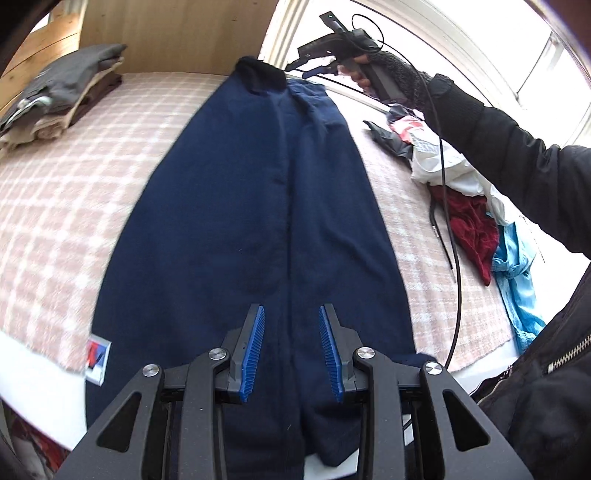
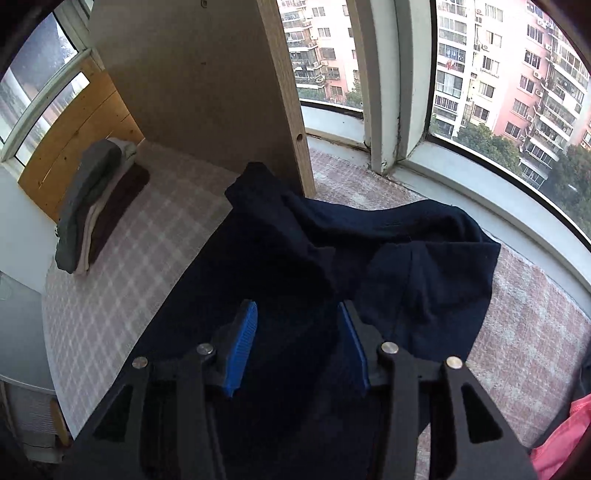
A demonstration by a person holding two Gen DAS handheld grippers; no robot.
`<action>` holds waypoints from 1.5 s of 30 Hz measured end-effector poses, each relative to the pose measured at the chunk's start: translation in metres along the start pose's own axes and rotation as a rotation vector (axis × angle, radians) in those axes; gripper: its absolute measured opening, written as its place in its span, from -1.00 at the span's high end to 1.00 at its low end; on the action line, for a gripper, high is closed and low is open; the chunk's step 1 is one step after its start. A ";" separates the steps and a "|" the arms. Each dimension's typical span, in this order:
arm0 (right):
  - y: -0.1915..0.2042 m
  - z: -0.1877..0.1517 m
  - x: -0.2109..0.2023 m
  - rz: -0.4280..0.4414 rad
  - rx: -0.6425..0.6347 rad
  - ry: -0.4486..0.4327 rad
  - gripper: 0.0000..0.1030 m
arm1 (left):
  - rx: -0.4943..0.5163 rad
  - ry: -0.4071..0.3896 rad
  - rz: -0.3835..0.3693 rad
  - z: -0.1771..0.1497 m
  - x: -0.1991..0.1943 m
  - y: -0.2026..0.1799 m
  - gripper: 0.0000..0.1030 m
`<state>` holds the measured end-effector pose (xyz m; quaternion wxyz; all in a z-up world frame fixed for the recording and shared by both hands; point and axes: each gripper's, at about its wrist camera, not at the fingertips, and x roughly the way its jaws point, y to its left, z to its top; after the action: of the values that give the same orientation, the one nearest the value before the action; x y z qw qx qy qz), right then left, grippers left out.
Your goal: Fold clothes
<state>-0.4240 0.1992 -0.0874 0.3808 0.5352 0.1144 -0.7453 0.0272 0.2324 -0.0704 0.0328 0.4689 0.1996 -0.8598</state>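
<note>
Left wrist view shows my left gripper [image 1: 291, 347] hanging over the near end of the navy garment [image 1: 236, 206], jaws apart with nothing pinched between the blue pads [image 1: 255, 347] — released, not grasping. The garment lies lengthwise down the middle of the checked blanket [image 1: 74, 192], folded into a long band that runs from me toward the far wooden panel [image 1: 166, 33]. At its far end my right hand [image 1: 373, 70] holds the right gripper [image 1: 314, 55] up off the cloth.

From the right wrist view, my right gripper [image 2: 299, 339] also stands unclenched above the dark fabric; the far end of the garment [image 2: 406, 258] sits rumpled there, one flap lying over the rest, and no cloth is caught between the pads that I can see.

I judge the lengthwise folds done and the crosswise fold still to make. Next I need to smooth that bunched far end, take both layers at one end with each gripper, and carry it over to meet the other end squarely. Then it should join the stack of folded clothes [image 1: 62, 96] at the far left, while the unfolded heap [image 1: 469, 192] waits on the right.
</note>
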 end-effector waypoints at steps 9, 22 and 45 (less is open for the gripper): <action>0.022 -0.024 0.030 -0.036 0.018 0.083 0.13 | -0.068 0.034 0.157 -0.058 -0.043 0.040 0.43; 0.068 -0.127 -0.048 0.058 -0.044 0.089 0.13 | 0.108 0.057 -0.009 -0.073 -0.020 -0.017 0.30; 0.184 -0.454 -0.098 0.203 0.277 0.113 0.13 | 0.153 -0.035 -0.063 -0.068 -0.076 0.076 0.30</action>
<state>0.0393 0.3796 -0.1398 0.3699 0.6323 -0.0227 -0.6804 0.1418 0.1776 -0.0645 -0.0268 0.4486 0.1472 -0.8811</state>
